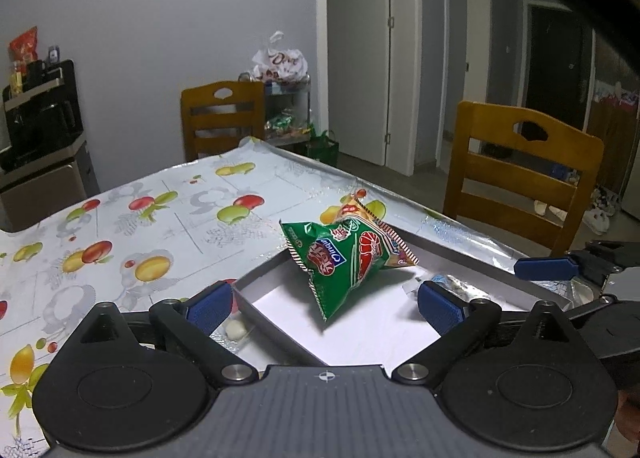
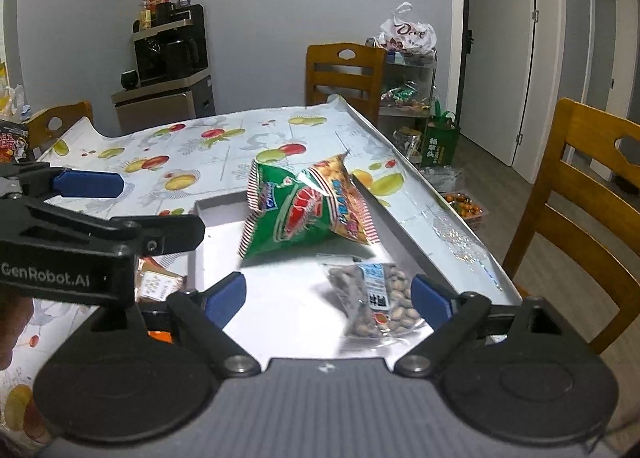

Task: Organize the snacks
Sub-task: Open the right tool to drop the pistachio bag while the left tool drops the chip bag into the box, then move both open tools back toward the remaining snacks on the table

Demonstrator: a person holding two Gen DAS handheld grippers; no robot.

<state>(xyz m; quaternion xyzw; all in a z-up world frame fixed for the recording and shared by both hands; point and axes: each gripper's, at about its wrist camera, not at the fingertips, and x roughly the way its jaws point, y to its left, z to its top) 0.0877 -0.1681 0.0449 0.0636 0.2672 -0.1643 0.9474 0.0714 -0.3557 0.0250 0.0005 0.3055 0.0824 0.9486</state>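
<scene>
A green shrimp-chip bag (image 1: 344,262) (image 2: 296,210) leans on a second orange snack bag (image 1: 362,212) (image 2: 340,186) inside a shallow white box (image 1: 380,334) (image 2: 280,306) on the table. A clear bag of nuts (image 2: 376,300) lies in the box near its right wall, between my right gripper's fingers. My left gripper (image 1: 324,304) is open and empty, just before the green bag. My right gripper (image 2: 328,296) is open and empty; it also shows at the right of the left wrist view (image 1: 560,266).
The table wears a fruit-print cloth (image 1: 120,226). A small wrapped candy (image 1: 236,330) lies left of the box. Packaged snacks (image 2: 158,282) lie left of the box under the left gripper (image 2: 88,184). Wooden chairs (image 1: 520,186) (image 2: 344,70) stand at the right and far edges.
</scene>
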